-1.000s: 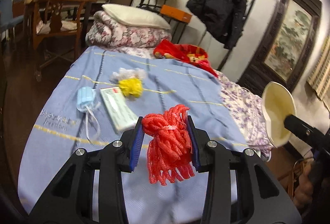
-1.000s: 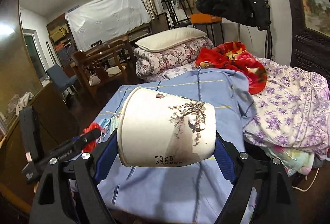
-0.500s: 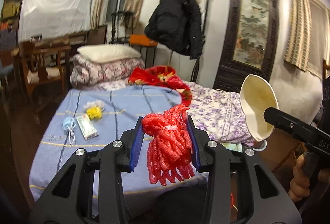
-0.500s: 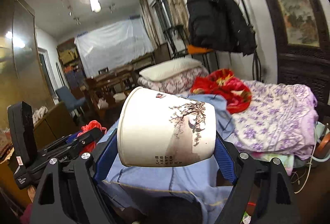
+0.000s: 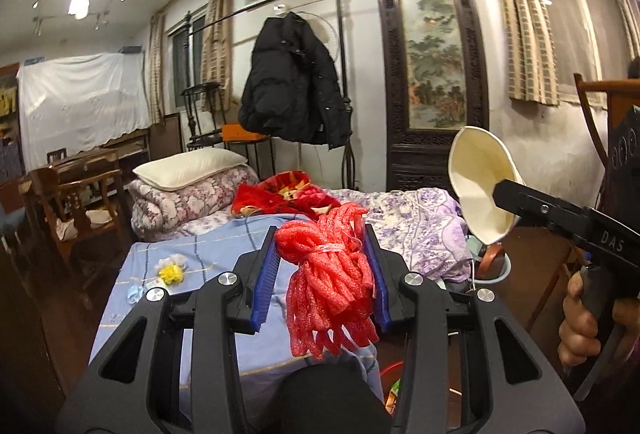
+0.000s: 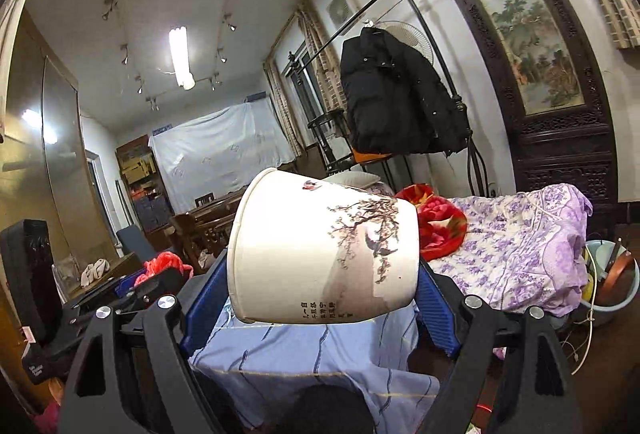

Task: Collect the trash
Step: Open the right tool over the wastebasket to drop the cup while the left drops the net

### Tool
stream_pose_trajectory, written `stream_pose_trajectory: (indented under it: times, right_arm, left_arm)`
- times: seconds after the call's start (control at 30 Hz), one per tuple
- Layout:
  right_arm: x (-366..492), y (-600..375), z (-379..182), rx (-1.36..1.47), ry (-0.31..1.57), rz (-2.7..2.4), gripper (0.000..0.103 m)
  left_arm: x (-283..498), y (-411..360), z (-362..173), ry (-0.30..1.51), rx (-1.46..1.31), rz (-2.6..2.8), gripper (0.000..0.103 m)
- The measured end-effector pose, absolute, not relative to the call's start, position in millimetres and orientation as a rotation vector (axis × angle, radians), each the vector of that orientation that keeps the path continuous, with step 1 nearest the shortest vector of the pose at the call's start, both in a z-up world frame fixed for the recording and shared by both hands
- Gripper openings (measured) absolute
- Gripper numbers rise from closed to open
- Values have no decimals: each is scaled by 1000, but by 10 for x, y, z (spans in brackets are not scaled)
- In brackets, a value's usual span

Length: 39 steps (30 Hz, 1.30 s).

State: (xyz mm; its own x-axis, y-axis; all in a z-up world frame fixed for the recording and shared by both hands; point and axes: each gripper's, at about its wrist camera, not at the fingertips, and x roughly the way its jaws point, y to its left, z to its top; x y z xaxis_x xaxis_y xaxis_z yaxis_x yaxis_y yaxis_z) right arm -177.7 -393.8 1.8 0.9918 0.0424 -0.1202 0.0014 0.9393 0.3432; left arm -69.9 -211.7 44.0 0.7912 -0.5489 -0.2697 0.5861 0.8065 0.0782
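Note:
My left gripper [image 5: 320, 274] is shut on a red foam net bundle [image 5: 332, 274], held in the air off the foot of the bed. My right gripper [image 6: 320, 274] is shut on a white paper cup [image 6: 320, 254] with a printed branch, lying sideways between the blue pads. The cup [image 5: 480, 186] and right gripper also show at the right of the left wrist view. On the blue bedsheet [image 5: 208, 250] lie a yellow-and-white wad [image 5: 171, 270] and a blue face mask [image 5: 134, 292]. The left gripper with the red bundle [image 6: 160, 266] shows at the left of the right wrist view.
A folded floral quilt and pillow [image 5: 188, 182], a red blanket [image 5: 288, 194] and a purple floral cover [image 5: 416, 230] lie on the bed. A wooden chair [image 5: 76, 210] stands left. A basin with items [image 6: 612, 274] sits on the floor at right. A black coat [image 5: 296, 90] hangs behind.
Both grippers have pulled back from the bed and tilted upward, still holding the red bundle and the cup. The bed looks farther and lower; the card beside the mask is now hidden.

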Motion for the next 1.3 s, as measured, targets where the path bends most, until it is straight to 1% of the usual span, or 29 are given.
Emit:
stream_pose_trajectory:
  times: [0.3, 0.7, 1.1, 1.2, 1.3]
  right_arm:
    - [-1633, -4151, -270, 380, 193, -35, 84]
    - [-1283, -4512, -1048, 486, 374, -93, 84]
    - [-967, -4863, -2142, 600, 599, -154, 84]
    - [-826, -4919, -2545, 616, 703, -156, 84]
    - [-627, -4951, -3029, 605, 874, -179, 87]
  left_arm:
    - [-516, -2598, 84, 327, 231, -658, 42]
    - [-278, -3009, -438, 422, 310, -681, 42]
    - [78, -3246, -966, 589, 327, -710, 42]
    - [124, -3320, -1075, 621, 336, -716, 42]
    - [179, -3411, -1195, 662, 348, -731, 42]
